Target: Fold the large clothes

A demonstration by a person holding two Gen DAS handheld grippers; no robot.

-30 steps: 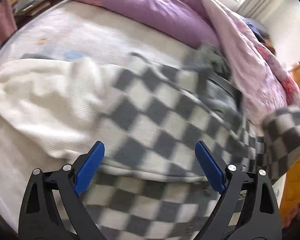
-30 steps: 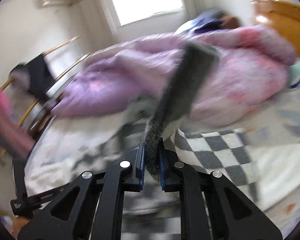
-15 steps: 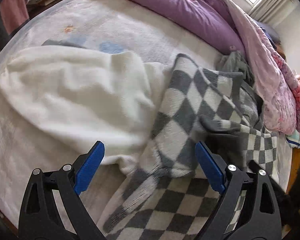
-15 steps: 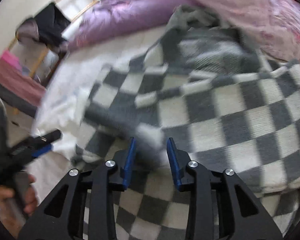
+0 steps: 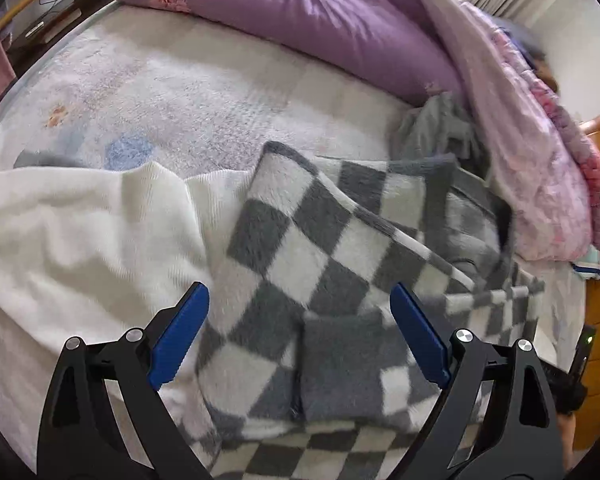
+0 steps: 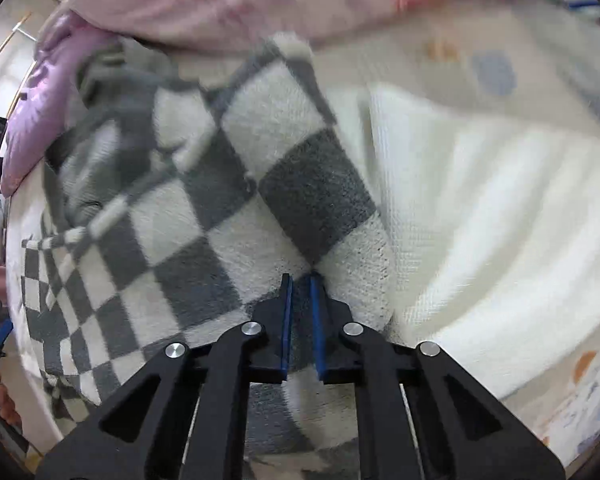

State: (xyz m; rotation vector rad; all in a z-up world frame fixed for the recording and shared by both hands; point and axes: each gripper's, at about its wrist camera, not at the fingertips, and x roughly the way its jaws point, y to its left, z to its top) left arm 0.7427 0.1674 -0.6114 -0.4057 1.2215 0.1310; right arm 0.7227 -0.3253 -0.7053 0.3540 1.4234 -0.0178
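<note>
- checkered garment [image 5: 300,264] lies rumpled on the bed [image 5: 188,92], partly over a white garment [image 5: 80,232] and just beside the purple quilt [image 5: 320,20].
- your right gripper [image 6: 300,300] is clamped on a fold of the checkered cloth, probably to drag that edge into a fold.
- your left gripper [image 5: 296,312] hovers above it with fingers wide apart, holding nothing, likely ready for a second corner.
- no containers in view.

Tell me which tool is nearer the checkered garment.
Right. The right tool is clamped on the checkered garment; the left tool hangs open above it.
</note>
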